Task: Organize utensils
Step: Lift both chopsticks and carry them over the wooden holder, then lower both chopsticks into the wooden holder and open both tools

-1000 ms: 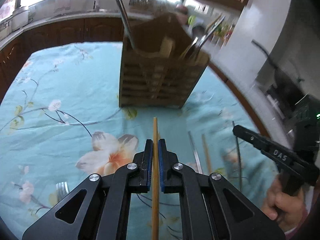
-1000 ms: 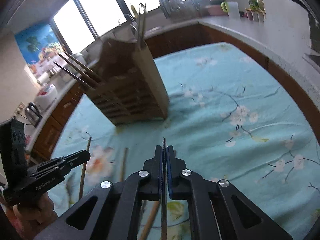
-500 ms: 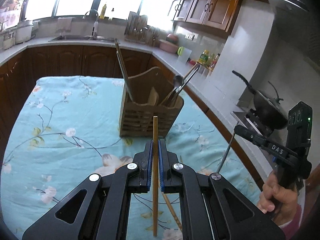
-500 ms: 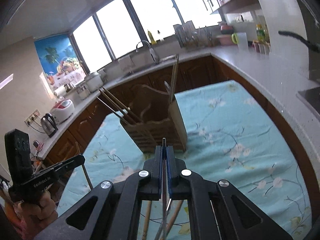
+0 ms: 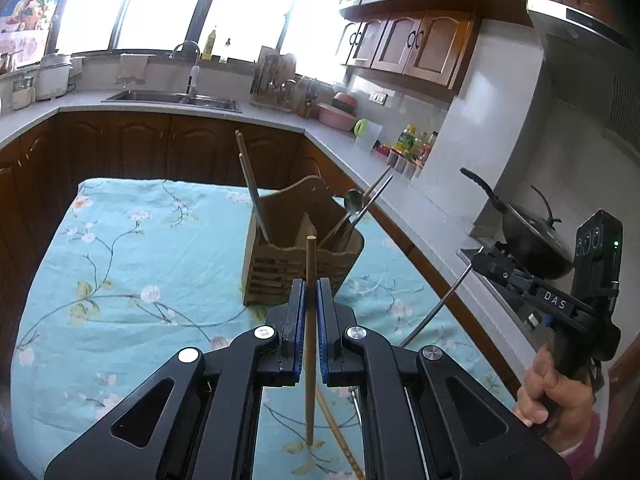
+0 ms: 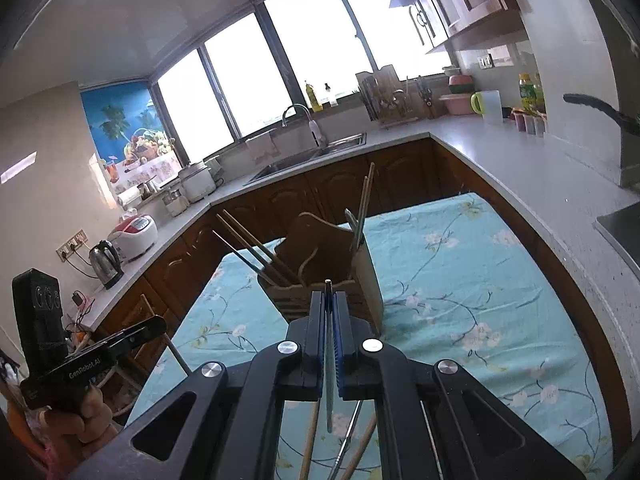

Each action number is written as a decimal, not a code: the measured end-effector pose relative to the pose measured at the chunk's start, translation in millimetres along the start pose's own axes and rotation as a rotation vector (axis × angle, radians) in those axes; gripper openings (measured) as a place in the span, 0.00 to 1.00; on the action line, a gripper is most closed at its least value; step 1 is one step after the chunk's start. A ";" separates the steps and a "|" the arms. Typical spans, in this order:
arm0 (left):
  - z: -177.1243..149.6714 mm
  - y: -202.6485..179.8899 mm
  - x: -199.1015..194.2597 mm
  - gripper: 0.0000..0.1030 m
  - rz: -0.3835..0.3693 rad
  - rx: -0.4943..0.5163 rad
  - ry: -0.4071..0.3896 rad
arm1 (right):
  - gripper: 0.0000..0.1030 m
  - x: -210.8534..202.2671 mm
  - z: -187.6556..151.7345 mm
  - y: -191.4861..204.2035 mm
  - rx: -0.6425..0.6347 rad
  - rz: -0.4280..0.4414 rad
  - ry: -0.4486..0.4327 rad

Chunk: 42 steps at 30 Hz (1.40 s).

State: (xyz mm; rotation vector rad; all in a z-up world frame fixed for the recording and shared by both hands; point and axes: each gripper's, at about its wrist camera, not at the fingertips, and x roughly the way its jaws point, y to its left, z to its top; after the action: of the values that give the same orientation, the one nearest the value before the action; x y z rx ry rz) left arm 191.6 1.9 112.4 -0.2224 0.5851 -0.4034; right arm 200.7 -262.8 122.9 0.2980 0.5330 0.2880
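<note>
Both tongs are pinching utensils, raised above the table. Left gripper [image 5: 310,292] clamps a wooden chopstick [image 5: 309,344] upright between its blue pads, tip at 12 o'clock, lower end hanging free over the floral cloth [image 5: 132,256]. Right gripper [image 6: 329,304] is pressed on a thin metal utensil [image 6: 329,392]; which kind I cannot tell. From the left camera that rod [image 5: 436,308] slants toward 7 o'clock.

Ahead at 12 o'clock stands the wooden holder [image 5: 296,264], near the cloth's far right part: chopsticks [image 5: 252,192] lean at its left, a spoon [image 5: 352,204] and metal sticks at its right. Open cloth spreads to 9 o'clock. The counter [image 6: 540,184] edges the table closely at 3 o'clock. More sticks [image 6: 308,440] lie below the right gripper.
</note>
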 end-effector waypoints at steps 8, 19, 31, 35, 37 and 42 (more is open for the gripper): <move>15.4 2.1 -1.2 0.04 0.003 -0.005 -0.039 | 0.04 1.9 12.6 5.2 -0.013 0.011 -0.026; 71.5 0.4 -0.3 0.04 0.017 -0.001 -0.168 | 0.04 5.6 59.6 12.6 -0.028 0.016 -0.119; 142.8 4.4 33.1 0.04 0.079 -0.020 -0.323 | 0.04 36.4 119.3 16.6 -0.040 -0.020 -0.229; 141.8 10.9 59.2 0.04 0.129 -0.031 -0.337 | 0.04 53.8 118.0 11.0 -0.031 -0.032 -0.227; 136.3 15.9 71.0 0.04 0.133 -0.051 -0.326 | 0.04 64.8 112.6 7.2 -0.022 -0.036 -0.219; 111.8 27.1 96.4 0.04 0.160 -0.072 -0.312 | 0.04 82.0 97.0 0.7 -0.015 -0.051 -0.201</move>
State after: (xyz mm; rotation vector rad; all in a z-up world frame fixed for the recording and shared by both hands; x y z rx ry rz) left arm 337.4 -5.1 147.5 -0.2987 0.3078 -0.1875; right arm 319.9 -253.6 165.7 0.2950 0.3394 0.2098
